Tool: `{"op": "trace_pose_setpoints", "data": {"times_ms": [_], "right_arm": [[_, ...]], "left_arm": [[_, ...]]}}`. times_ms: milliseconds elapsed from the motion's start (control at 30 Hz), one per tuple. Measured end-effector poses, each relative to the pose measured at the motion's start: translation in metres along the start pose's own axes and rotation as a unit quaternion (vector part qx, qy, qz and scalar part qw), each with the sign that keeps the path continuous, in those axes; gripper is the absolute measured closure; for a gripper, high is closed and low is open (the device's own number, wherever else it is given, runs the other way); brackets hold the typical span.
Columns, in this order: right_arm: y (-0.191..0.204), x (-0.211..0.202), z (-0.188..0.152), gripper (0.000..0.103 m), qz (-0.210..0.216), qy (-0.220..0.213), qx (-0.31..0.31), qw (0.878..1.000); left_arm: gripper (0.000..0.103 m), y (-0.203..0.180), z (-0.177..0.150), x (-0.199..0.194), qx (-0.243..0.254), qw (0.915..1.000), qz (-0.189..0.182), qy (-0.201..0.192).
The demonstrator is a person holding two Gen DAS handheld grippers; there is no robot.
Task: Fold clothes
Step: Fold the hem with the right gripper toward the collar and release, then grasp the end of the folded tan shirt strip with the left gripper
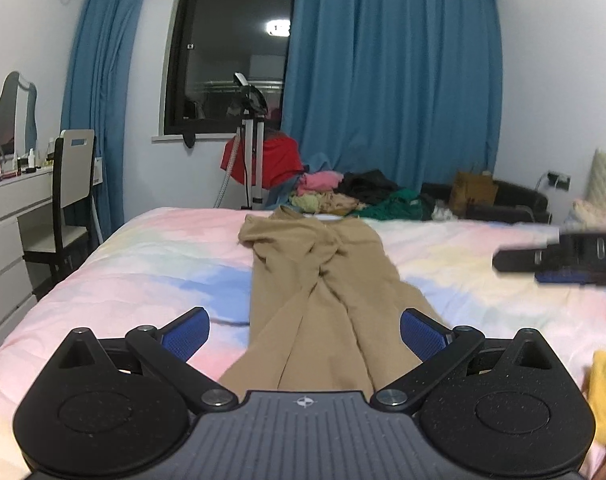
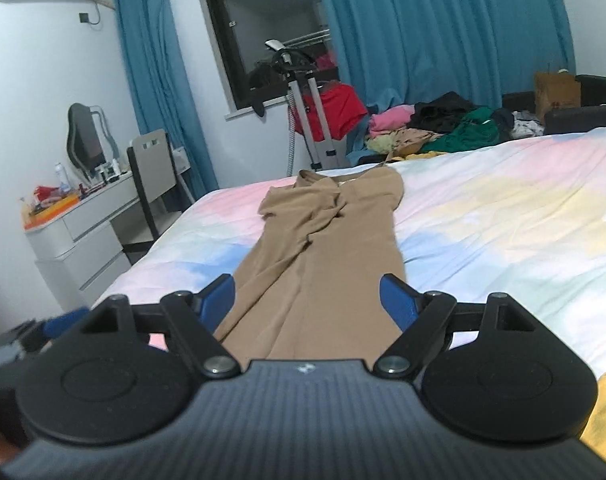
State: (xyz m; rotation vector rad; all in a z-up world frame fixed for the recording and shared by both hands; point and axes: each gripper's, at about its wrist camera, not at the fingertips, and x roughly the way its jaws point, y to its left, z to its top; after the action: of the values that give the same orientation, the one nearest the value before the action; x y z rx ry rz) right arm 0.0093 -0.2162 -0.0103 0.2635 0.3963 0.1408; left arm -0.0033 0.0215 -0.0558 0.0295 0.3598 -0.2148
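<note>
Tan trousers (image 1: 323, 280) lie lengthwise on the pastel bedspread (image 1: 123, 264), waist at the far end and legs running toward me. My left gripper (image 1: 305, 332) hovers above the near leg ends, open, its blue pads clear of the cloth. In the right wrist view the same tan trousers (image 2: 323, 232) stretch away in a narrow strip. My right gripper (image 2: 307, 300) is open over their near part, nothing pinched. The right gripper (image 1: 559, 258) also shows blurred at the right edge of the left wrist view.
A heap of mixed clothes (image 1: 343, 192) lies past the bed's far end, beside a garment steamer stand (image 1: 253, 152). A white dresser (image 1: 7, 216) and a chair (image 1: 69, 200) stand left. A yellow garment (image 1: 605, 392) lies at the near right.
</note>
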Motion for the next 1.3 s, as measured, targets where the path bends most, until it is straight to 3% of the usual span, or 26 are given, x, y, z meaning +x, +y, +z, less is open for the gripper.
{"op": "trace_pose_setpoints", "data": {"times_ms": [167,300,367,500,700,800,933,1100,1133,1233,1300], "right_arm": [[-0.008,-0.006,-0.003,0.022,-0.004,-0.004,0.009,1.0],[-0.019,-0.008,-0.006,0.022,-0.006,0.003,0.029,1.0],[-0.023,-0.009,-0.006,0.022,-0.005,0.005,0.041,0.999],[-0.03,-0.006,-0.007,0.022,-0.001,0.013,0.063,0.998],[-0.037,0.005,-0.013,0.022,0.004,0.04,0.09,0.995],[-0.04,0.009,-0.015,0.022,0.008,0.054,0.1,0.993],[-0.041,0.014,-0.016,0.022,0.009,0.067,0.109,0.992],[-0.045,0.016,-0.019,0.022,0.002,0.078,0.114,0.99],[-0.046,0.016,-0.019,0.022,-0.001,0.08,0.116,0.99],[-0.052,0.016,-0.02,0.022,-0.007,0.083,0.13,0.988],[-0.057,0.014,-0.019,0.022,-0.01,0.083,0.137,0.987]], "left_arm": [[0.001,0.016,-0.003,0.015,-0.06,0.9971,0.007,0.046],[0.001,0.052,-0.006,0.027,-0.155,0.9838,0.018,0.089],[0.001,0.072,-0.009,0.031,-0.205,0.9726,0.026,0.105],[0.001,0.111,-0.02,0.036,-0.302,0.9426,0.045,0.136],[0.004,0.146,-0.045,0.041,-0.395,0.8981,0.072,0.178],[0.008,0.152,-0.052,0.037,-0.418,0.8886,0.066,0.176],[0.025,0.141,-0.052,0.041,-0.396,0.8968,0.055,0.189],[0.072,0.122,-0.047,0.04,-0.346,0.9154,0.056,0.198],[0.086,0.118,-0.046,0.039,-0.338,0.9192,0.05,0.196],[0.097,0.095,-0.032,0.031,-0.255,0.9502,0.045,0.174],[0.098,0.072,-0.021,0.02,-0.179,0.9727,0.036,0.143]]}}
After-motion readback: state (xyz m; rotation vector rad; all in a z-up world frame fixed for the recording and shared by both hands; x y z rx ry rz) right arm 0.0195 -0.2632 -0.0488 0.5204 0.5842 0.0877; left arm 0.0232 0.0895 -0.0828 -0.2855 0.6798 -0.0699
